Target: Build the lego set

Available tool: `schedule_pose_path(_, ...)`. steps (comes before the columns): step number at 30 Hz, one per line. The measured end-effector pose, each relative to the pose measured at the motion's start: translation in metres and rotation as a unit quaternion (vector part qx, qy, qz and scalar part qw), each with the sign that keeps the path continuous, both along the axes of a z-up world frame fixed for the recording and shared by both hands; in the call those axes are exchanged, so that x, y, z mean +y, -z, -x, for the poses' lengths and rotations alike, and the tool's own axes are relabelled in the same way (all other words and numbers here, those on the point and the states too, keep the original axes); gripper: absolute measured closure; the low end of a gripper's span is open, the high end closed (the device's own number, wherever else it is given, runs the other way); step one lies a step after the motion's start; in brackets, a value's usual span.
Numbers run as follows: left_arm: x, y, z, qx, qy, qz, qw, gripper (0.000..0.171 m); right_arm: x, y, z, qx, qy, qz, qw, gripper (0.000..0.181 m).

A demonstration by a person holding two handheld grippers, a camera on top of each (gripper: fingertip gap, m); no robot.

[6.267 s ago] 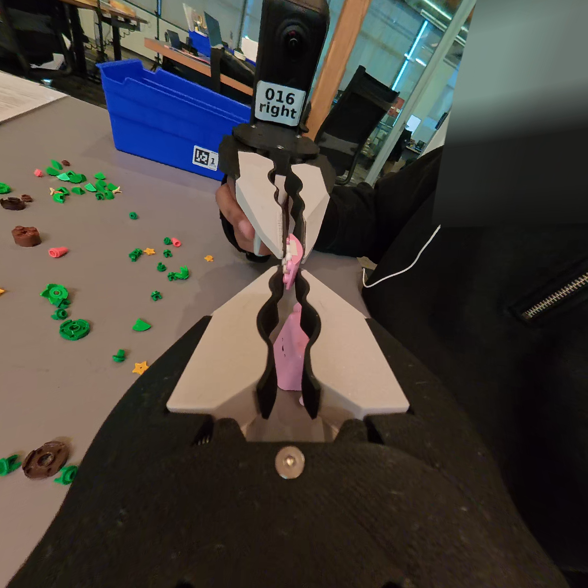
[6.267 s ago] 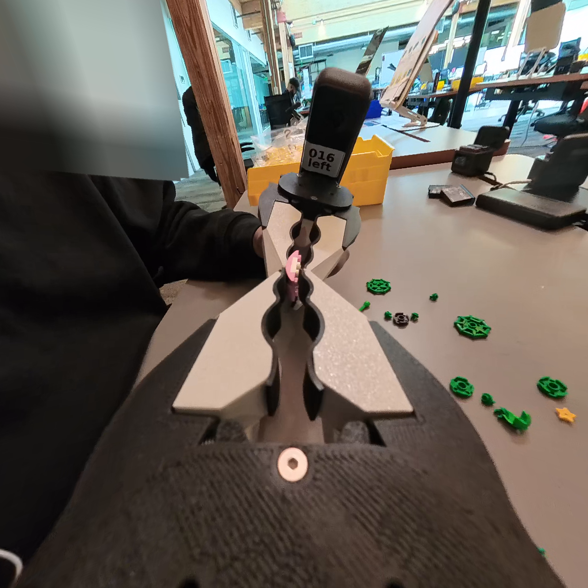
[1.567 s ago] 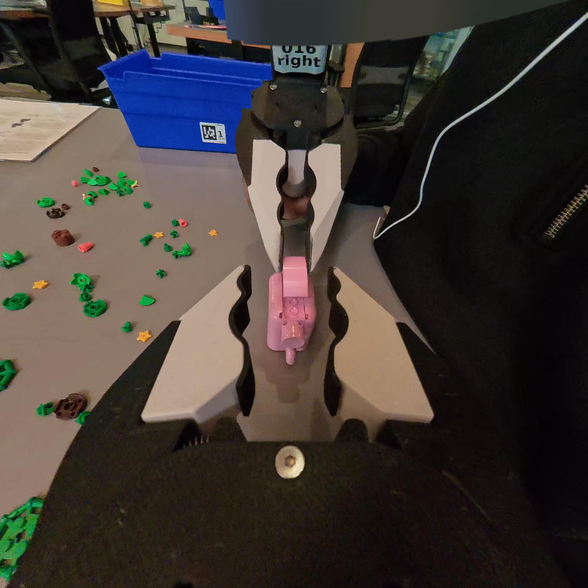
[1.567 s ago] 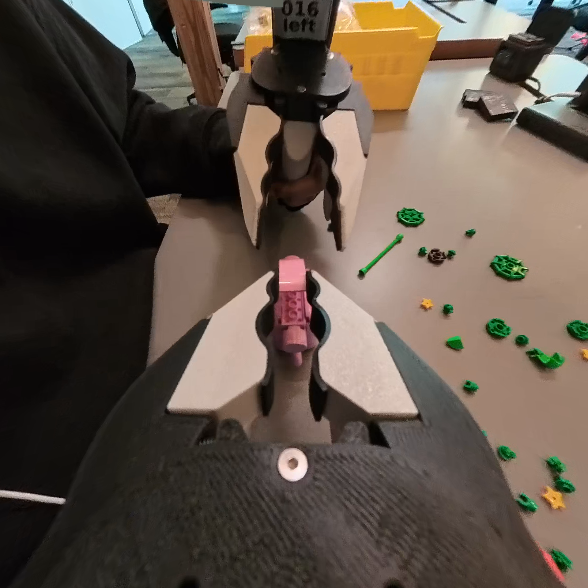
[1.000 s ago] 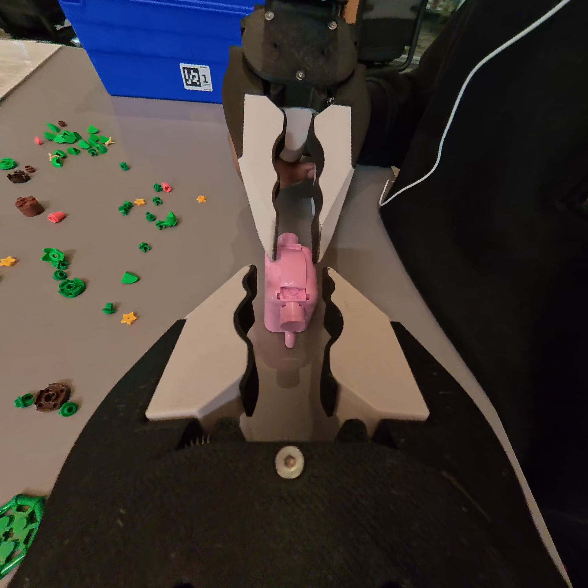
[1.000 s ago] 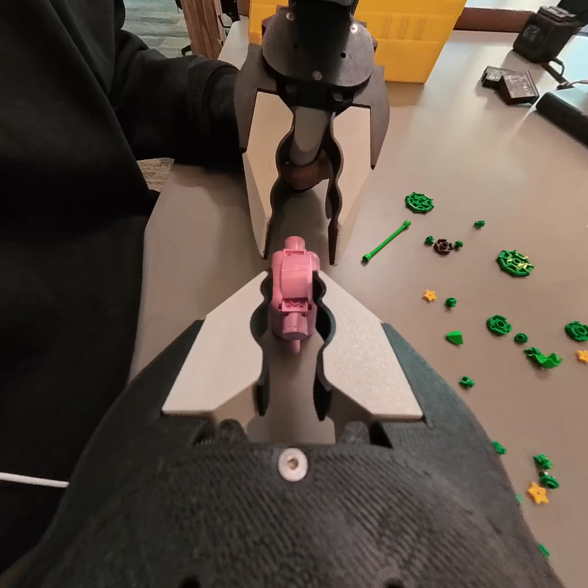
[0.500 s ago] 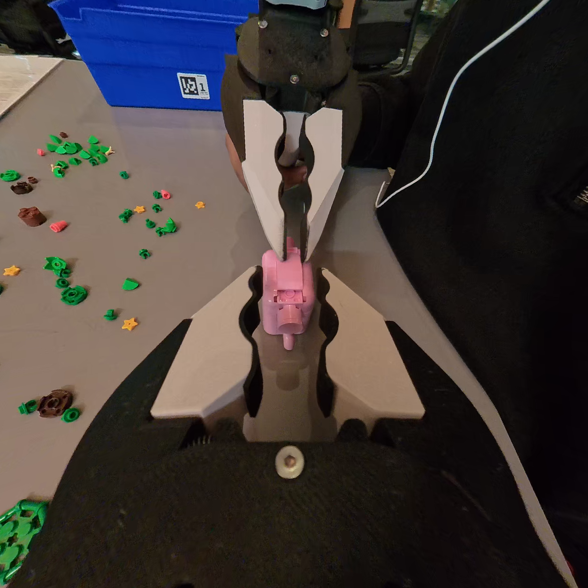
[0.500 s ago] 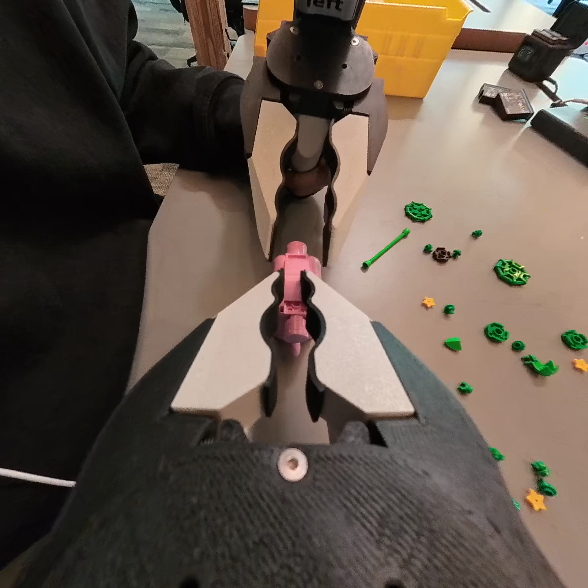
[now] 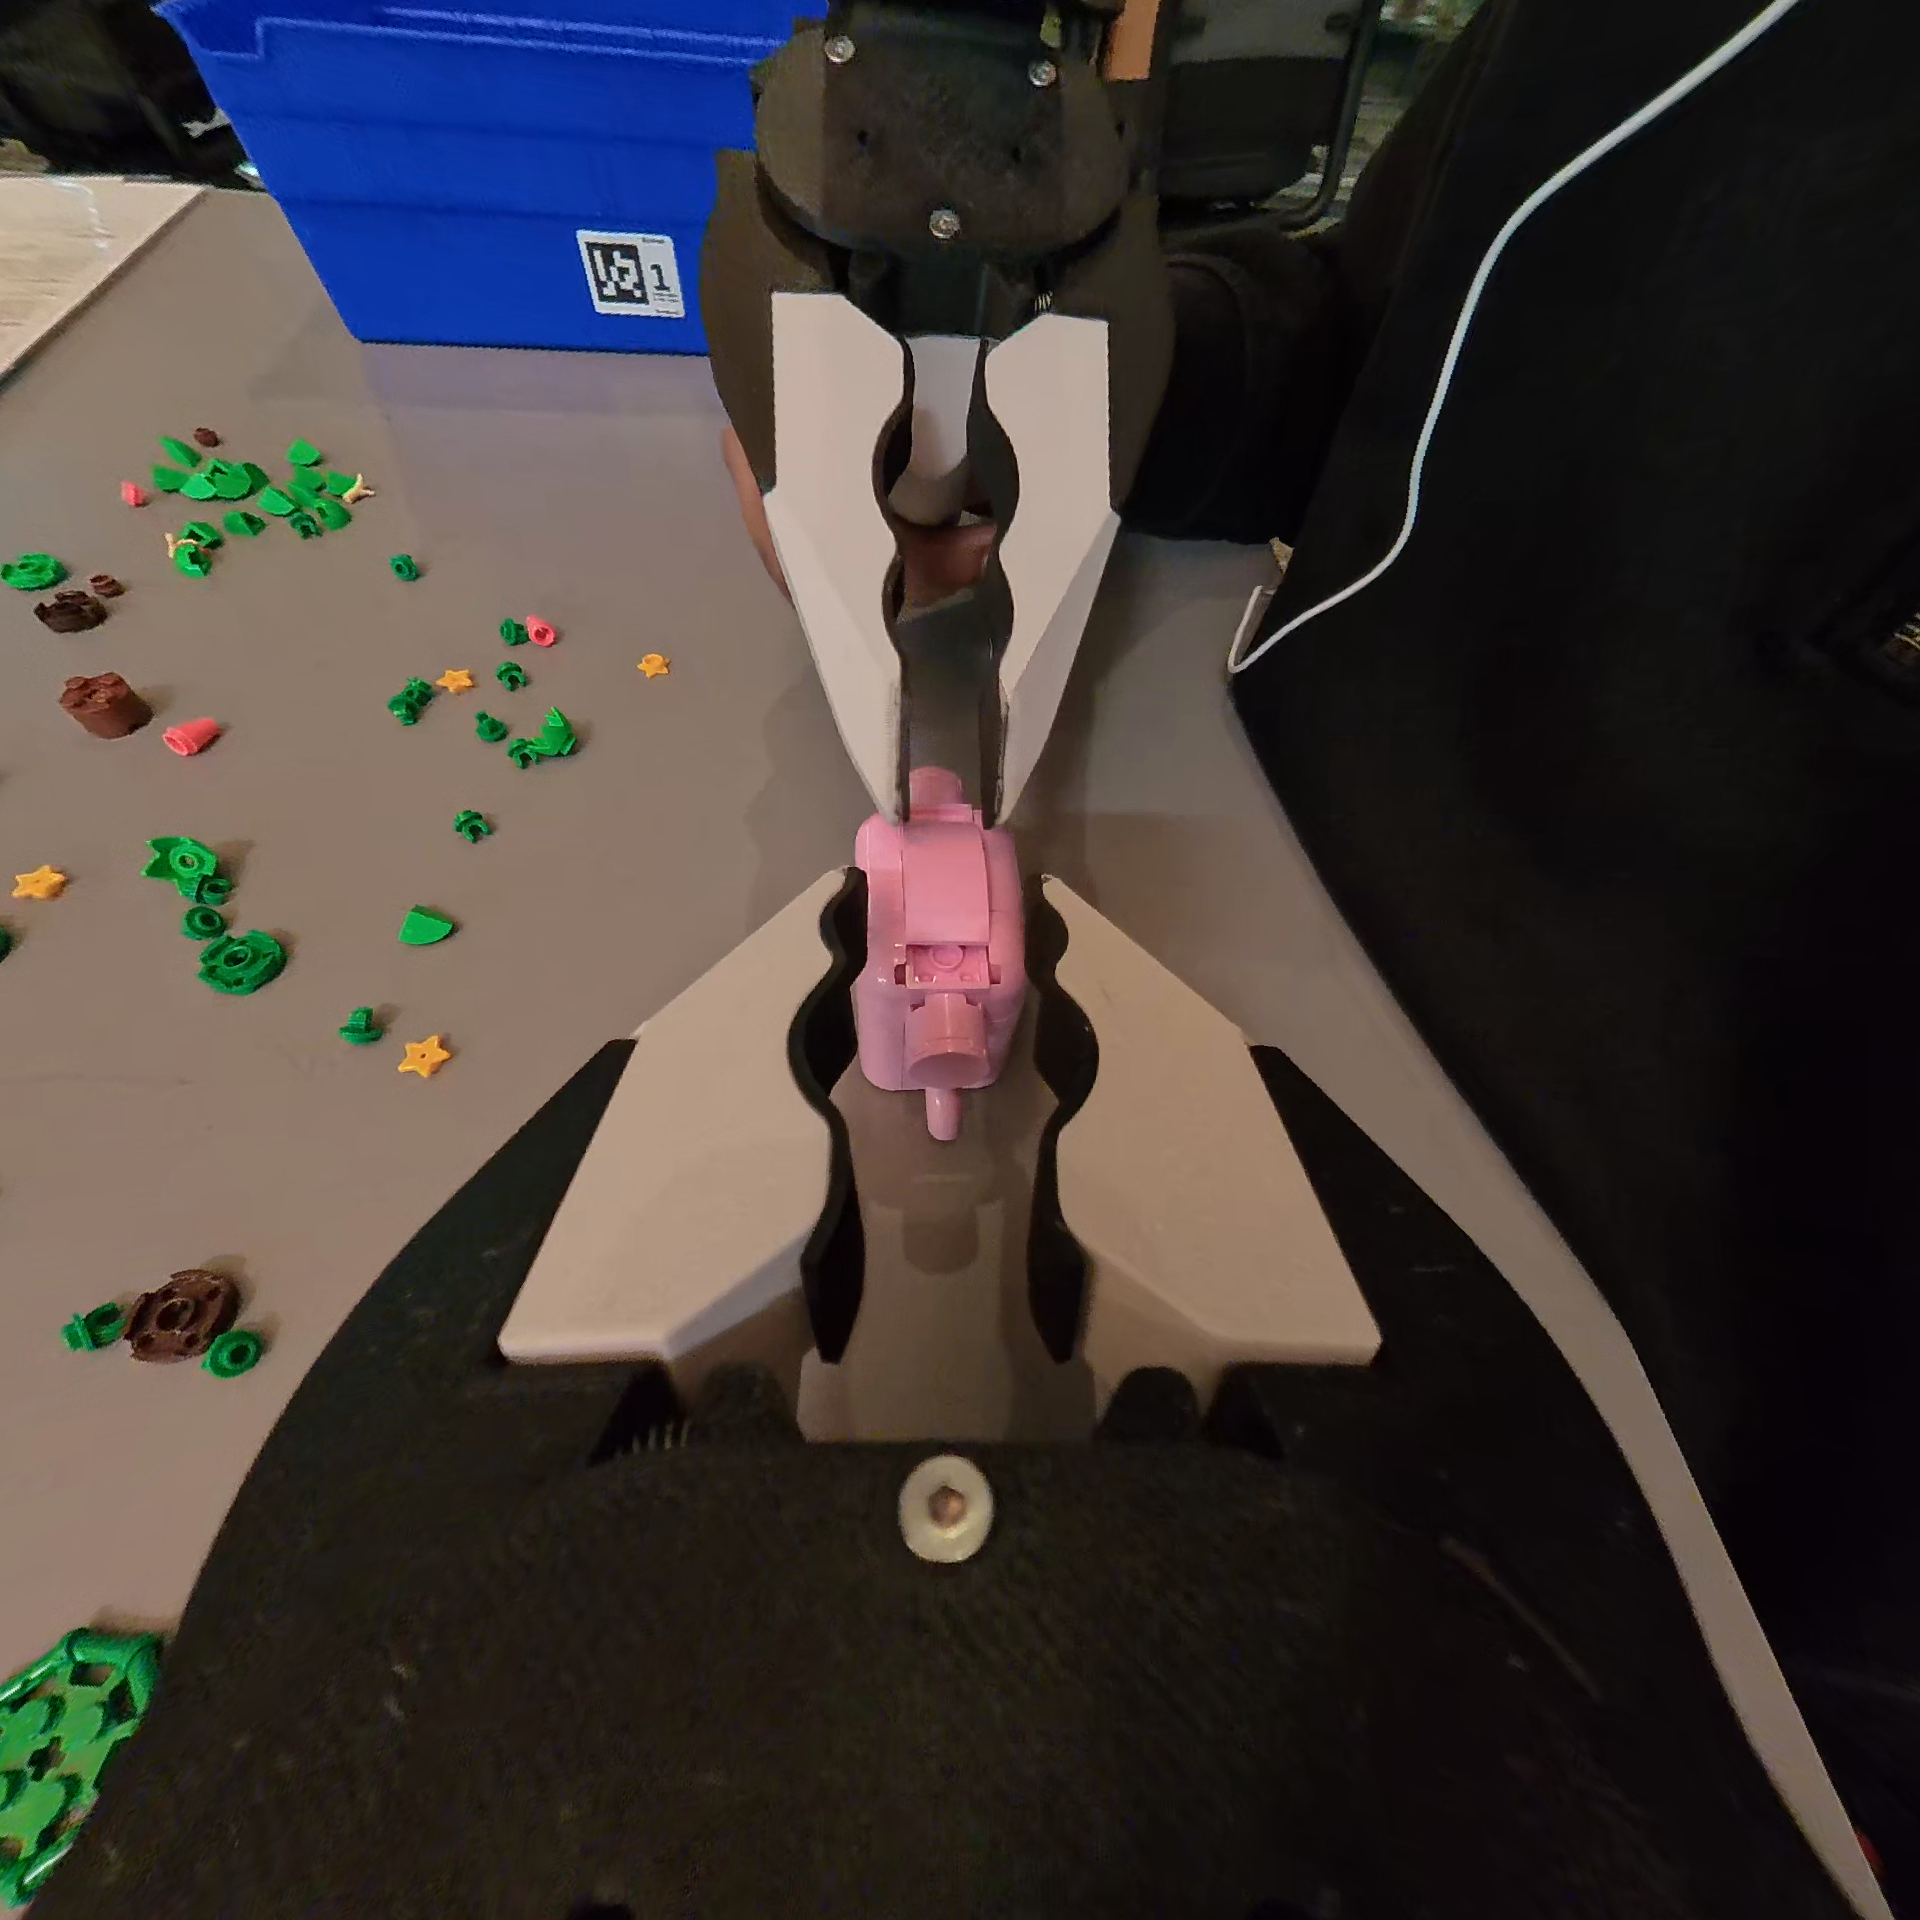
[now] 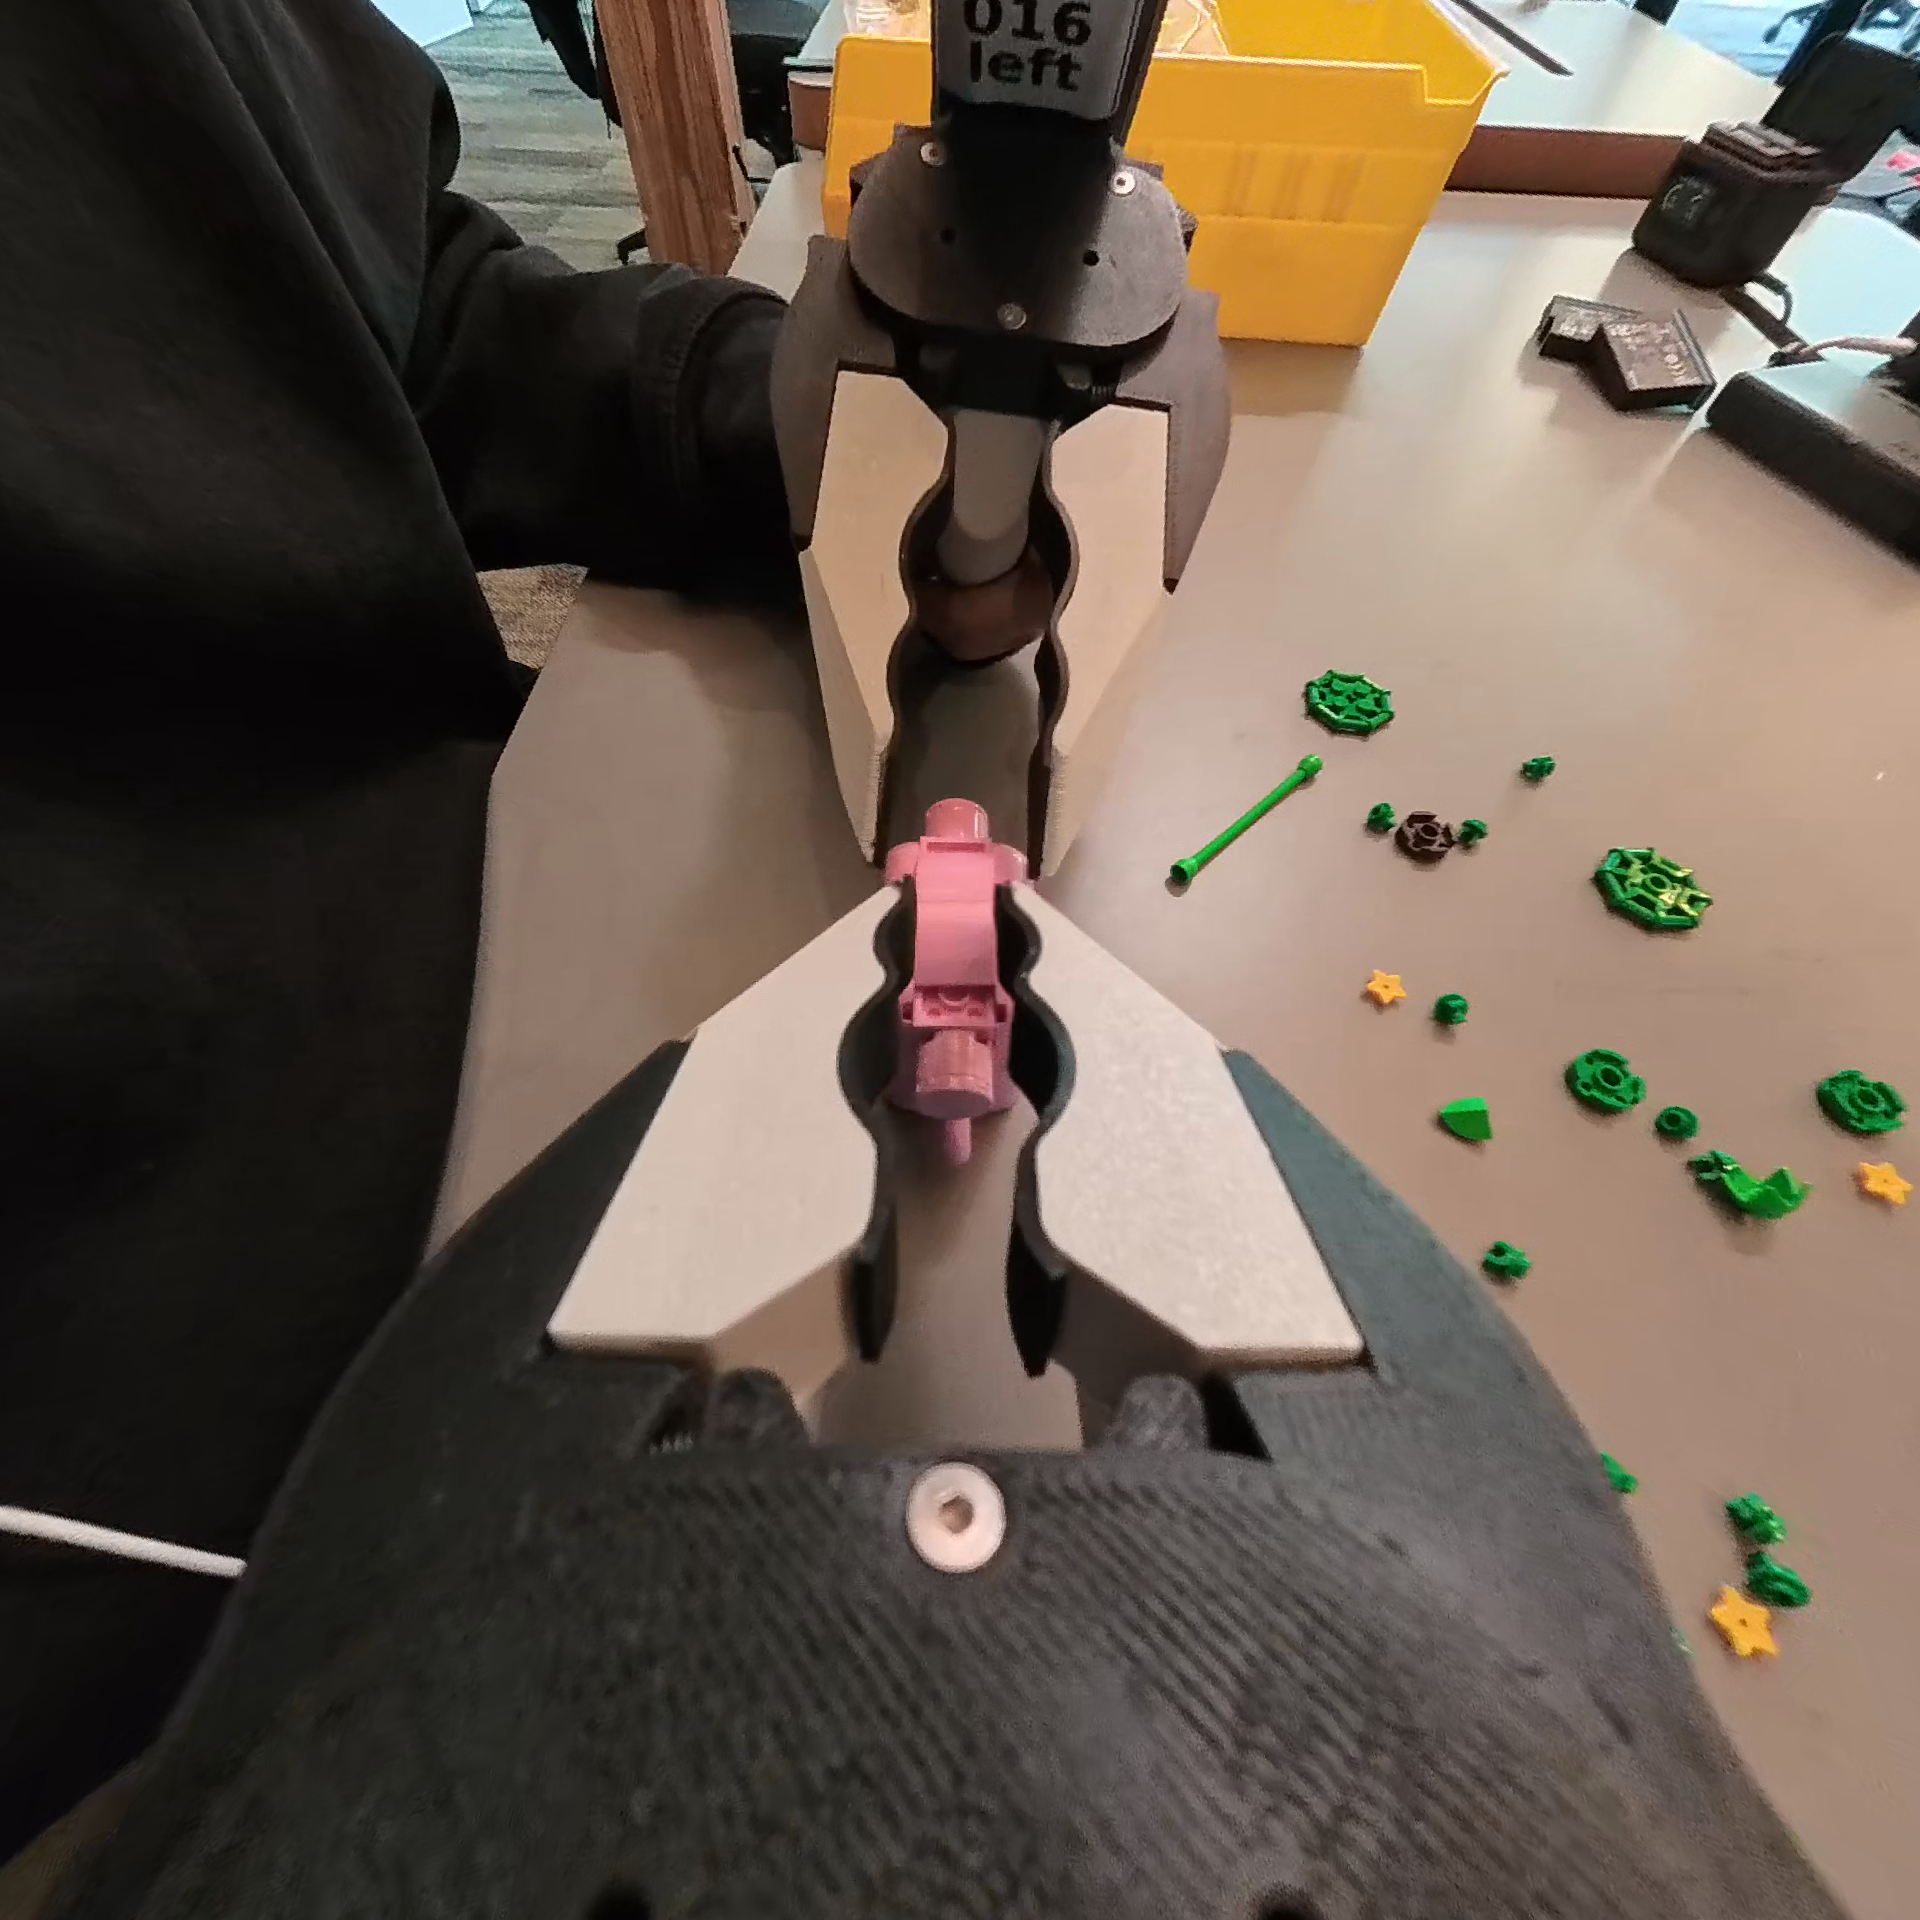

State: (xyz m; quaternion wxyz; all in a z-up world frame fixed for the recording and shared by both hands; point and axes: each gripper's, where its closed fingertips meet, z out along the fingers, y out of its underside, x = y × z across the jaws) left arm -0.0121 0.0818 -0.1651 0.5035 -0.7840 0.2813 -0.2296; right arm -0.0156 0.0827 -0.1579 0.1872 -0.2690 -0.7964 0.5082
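Note:
A small pink lego assembly (image 9: 935, 935) with a round peg on its near end stands on the grey table (image 9: 623, 468) between both grippers. My left gripper (image 9: 942, 883) is closed on the sides of its body near the fingertips. My right gripper (image 10: 958, 899) is shut on the narrower upper part of the same assembly (image 10: 951, 935). The two grippers face each other tip to tip. The right gripper (image 9: 940, 821) pinches the assembly's far top in the left wrist view. The left gripper (image 10: 961, 857) flanks its far end in the right wrist view.
Loose green (image 9: 239, 961), brown (image 9: 104, 717) and yellow-star pieces lie scattered to the side. A green rod (image 10: 1242, 821) lies near the grippers. A blue bin (image 9: 468, 187) and a yellow bin (image 10: 1320, 208) stand at the table's ends. The person's black jacket (image 9: 1610, 935) is close by. The grippers are tip to tip, or close to it. Left tips and right tips are each some 12 centimeters from the green rod (image 10: 1242, 821).
The assembly came down to the table. The left gripper let go, opened wide, then narrowed around the body. The right gripper loosened and shut again on the narrower upper part.

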Motion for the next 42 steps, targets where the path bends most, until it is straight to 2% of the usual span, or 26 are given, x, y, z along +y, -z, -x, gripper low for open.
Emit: schedule_pose_path(42, 0.0048, 0.0027, 0.0033, 0.001, -0.01, 0.0, 1.0, 0.141, -0.0001, -0.0005, 0.0025, 0.012, 0.006, -0.006, 1.0, 0.163)
